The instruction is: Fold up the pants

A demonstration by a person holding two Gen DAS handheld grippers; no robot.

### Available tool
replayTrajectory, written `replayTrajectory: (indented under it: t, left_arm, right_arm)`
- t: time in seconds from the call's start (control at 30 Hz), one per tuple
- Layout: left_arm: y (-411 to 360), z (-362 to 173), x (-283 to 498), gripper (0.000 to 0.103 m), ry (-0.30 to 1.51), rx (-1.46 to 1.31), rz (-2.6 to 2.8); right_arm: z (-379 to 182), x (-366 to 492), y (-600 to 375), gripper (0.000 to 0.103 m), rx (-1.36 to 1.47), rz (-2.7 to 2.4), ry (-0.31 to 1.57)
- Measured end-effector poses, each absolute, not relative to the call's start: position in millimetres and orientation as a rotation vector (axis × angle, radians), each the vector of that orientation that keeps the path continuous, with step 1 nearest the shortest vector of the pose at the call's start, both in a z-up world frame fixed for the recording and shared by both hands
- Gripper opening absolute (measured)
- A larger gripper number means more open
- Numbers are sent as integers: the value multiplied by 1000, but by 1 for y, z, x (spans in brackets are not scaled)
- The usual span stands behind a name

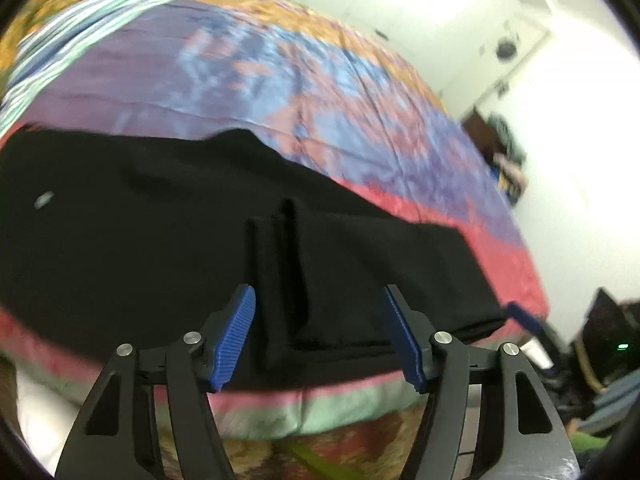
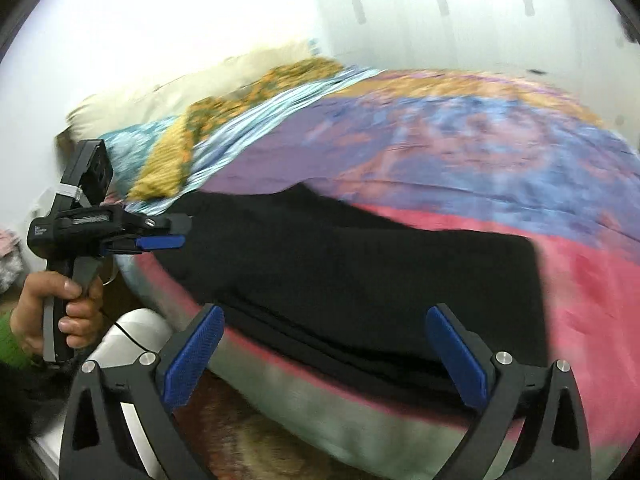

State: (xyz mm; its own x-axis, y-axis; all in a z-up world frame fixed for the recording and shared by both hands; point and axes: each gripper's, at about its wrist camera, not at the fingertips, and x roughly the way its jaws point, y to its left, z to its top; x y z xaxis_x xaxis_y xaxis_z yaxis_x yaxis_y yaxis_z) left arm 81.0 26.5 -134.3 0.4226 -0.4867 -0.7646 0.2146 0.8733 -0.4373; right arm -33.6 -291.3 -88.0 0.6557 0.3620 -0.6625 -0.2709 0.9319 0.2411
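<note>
**One black pair of pants on the bed, both grippers open and empty**

Left wrist view: one pair of black pants (image 1: 168, 236) lies flat across the near part of the bed (image 1: 304, 92), on a multicoloured quilt with purple, blue, orange and pink bands. One raised fold ridge (image 1: 294, 248) stands up in the cloth just ahead of the fingers. One small pale tag or button (image 1: 43, 199) on the left part of the pants; too blurred to tell which. Left gripper (image 1: 320, 332): two blue-padded fingers (image 1: 236, 338), part open, pads apart with the pants' near edge in the gap behind them; no pad pressing cloth that I can see. One blue tip of the right gripper (image 1: 524, 316) pokes in at the pants' right end, mostly cut off. Whole frame motion-blurred. Room clutter at far right is not readable.

Right wrist view: the same single pair of pants (image 2: 360, 264), seen along its length, right end squared off on the pink band. Right gripper (image 2: 324, 356): two blue fingers (image 2: 196, 354) spread wide, nothing between them, hovering at the bed's near edge. Left gripper (image 2: 160, 242) seen side-on at the pants' far left end; from here only one blue finger shows, so its gap is unreadable. One hand (image 2: 68, 308) grips its handle, green sleeve cut off at the frame edge. One pale pillow (image 2: 168, 84) behind, blurred.
</note>
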Motion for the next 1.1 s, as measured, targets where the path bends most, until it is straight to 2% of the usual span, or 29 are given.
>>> replayTrajectory:
  t: [0.23, 0.33, 0.47, 0.5, 0.57, 0.6, 0.83, 1.0, 1.1]
  left_arm:
    - [-6, -165, 86, 63, 1147, -173, -409]
    - [-11, -168, 84, 53, 1159, -150, -397]
    - [-14, -166, 82, 49, 1150, -129, -387]
    - [-14, -167, 84, 44, 1150, -131, -386]
    - [-11, -169, 84, 26, 1149, -153, -387]
    - [-8, -169, 84, 13, 1147, -173, -387]
    - [17, -145, 57, 12, 1050, -276, -389]
    - [24, -179, 66, 12, 1152, -295, -355]
    - [21, -171, 65, 14, 1147, -285, -350]
  right_arm:
    - [-93, -38, -324, 100, 224, 302, 763]
    - [-96, -36, -322, 100, 219, 318, 767]
    - [-102, -39, -310, 100, 209, 338, 776]
    - [-101, -39, -308, 100, 201, 343, 772]
    - [-102, -40, -307, 100, 187, 349, 767]
    - [-102, -41, -306, 100, 182, 347, 767]
    - [-100, -43, -311, 100, 205, 335, 754]
    - [-107, -38, -312, 100, 232, 349, 784]
    - [-110, -36, -310, 100, 234, 351, 796]
